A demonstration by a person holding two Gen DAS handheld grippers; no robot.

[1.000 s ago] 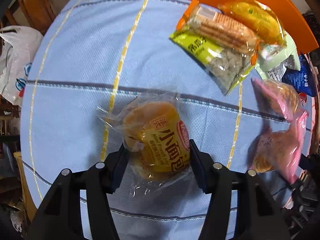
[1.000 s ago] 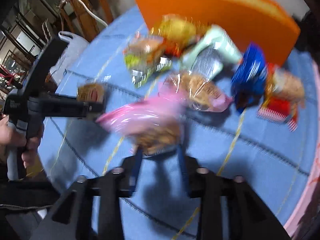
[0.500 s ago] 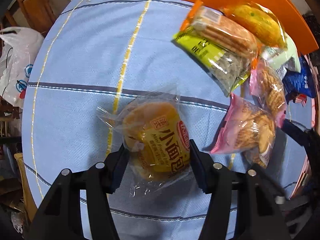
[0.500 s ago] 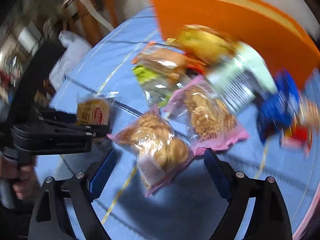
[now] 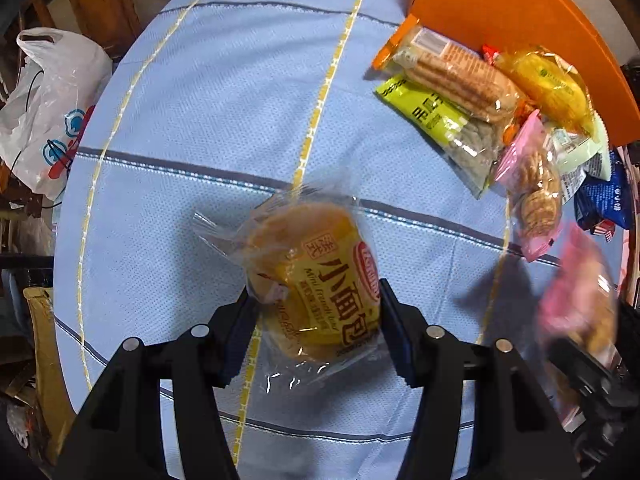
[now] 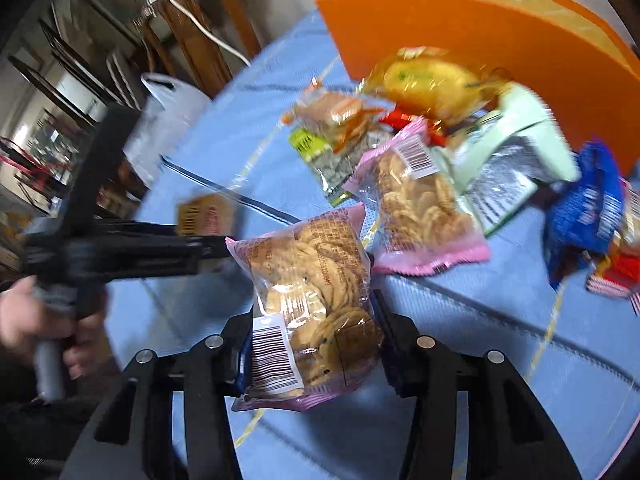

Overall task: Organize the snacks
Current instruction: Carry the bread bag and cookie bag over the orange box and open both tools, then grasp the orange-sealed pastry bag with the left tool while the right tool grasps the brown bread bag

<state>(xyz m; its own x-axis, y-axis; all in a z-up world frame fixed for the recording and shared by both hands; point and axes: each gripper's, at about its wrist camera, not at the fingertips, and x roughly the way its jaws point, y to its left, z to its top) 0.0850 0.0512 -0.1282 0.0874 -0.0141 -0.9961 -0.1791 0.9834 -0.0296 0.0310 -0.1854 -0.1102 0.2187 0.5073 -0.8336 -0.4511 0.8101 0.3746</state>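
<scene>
My left gripper [image 5: 316, 316] is shut on a small bread roll in a clear yellow-printed wrapper [image 5: 316, 276], held above the blue tablecloth [image 5: 208, 112]. My right gripper [image 6: 312, 332] is shut on a pink-edged bag of cookies [image 6: 312, 304], lifted off the cloth; it shows blurred at the right of the left wrist view [image 5: 580, 300]. The left gripper with the bread roll [image 6: 206, 216] shows at the left of the right wrist view. An orange box [image 6: 500, 40] stands at the back of the table.
A pile of snacks lies before the orange box [image 5: 500, 12]: a second pink cookie bag [image 6: 420, 204], a cracker pack [image 5: 452, 68], a green bag [image 5: 440, 120], a yellow cake pack [image 6: 428, 80], a mint-white bag [image 6: 516, 152], a blue bag [image 6: 588, 208]. A white plastic bag [image 5: 52, 108] hangs off the left.
My right gripper, open around the pink cookie bag half a second ago, has closed on it and lifted it. The left gripper still holds the bread roll, shifted slightly toward the table's left.
</scene>
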